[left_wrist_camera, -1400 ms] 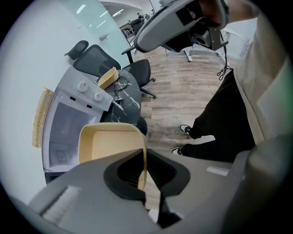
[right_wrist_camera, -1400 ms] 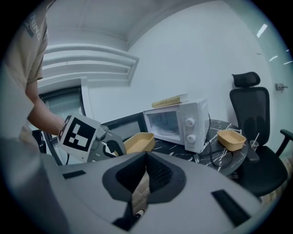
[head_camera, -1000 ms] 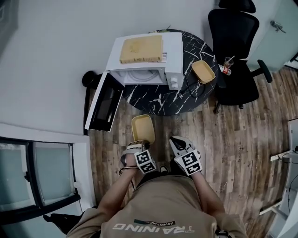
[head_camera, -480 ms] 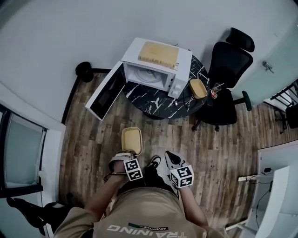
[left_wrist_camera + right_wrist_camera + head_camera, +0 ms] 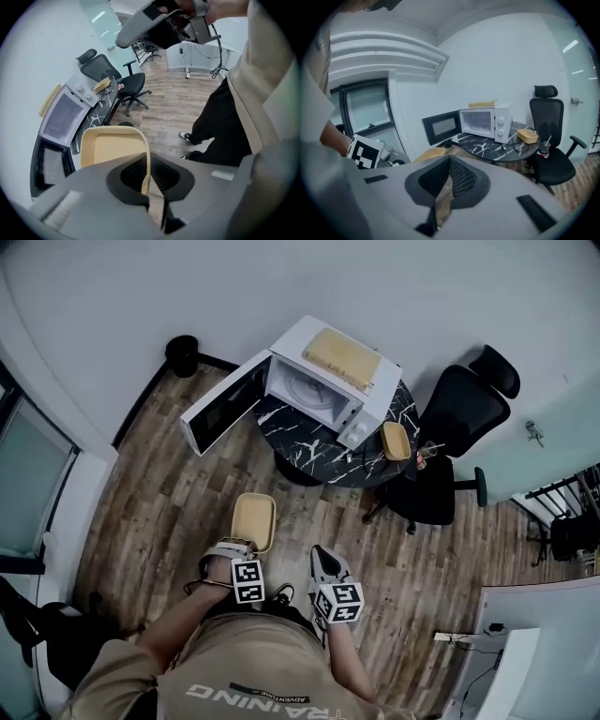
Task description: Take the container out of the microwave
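The tan container is out of the microwave and well apart from it, held over the wood floor; the left gripper pinches its rim wall between its jaws; the right gripper has its jaws pressed together on nothing. The microwave door stands open; the cavity looks empty, though it shows small. Removal seems done; the next move probably calls for a level carry to somewhere it can be set down.

Head view high, steeply down, both gripper views low, all sharing microwave
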Motion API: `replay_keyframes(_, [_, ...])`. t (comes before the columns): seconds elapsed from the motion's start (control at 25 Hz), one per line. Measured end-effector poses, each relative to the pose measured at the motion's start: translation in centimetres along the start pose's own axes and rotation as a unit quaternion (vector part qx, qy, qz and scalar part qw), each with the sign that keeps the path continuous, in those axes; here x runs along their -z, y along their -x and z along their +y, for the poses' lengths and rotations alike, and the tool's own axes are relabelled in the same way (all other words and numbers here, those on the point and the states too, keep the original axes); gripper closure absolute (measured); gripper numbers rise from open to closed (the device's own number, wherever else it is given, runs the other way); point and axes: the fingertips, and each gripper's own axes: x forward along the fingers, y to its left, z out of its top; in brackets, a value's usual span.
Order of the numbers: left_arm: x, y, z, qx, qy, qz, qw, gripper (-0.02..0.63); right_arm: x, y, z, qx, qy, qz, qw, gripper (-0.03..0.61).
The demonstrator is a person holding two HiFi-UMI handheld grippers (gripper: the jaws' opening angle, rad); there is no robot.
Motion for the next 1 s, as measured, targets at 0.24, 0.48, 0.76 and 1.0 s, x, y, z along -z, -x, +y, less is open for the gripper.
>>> replay_keyframes(0.24, [-3.2,1.7,0.9,-0.015,0.002,-0.002,0.9999,0.589,-2.5,0.8,-1.3,-0.025,0.028,-0.035,0.999,0.571])
replay_keyframes(0.48, [-4.6,2.0,2.3,-0.008,-0.012,0.001,0.9999,0.589,-2.3,0.0,-2.3,-0.025,0.017,-0.047,0.998,0.571])
replay_keyframes(0.76, [-7.6,2.5,2.3,-0.006,-0.015,-0.009,0.9998,0.589,-3.0,0.4,-2.2,-0.042,0.037,-0.049,0.997,0.571])
replay_keyframes(1.0, [-9.5,4.4,3.7,-0.031,-0.011,-0.025,0.9991,0.589,-5.2,1.4,-2.2,-0.042,0.053,-0.073,0.995,0.571])
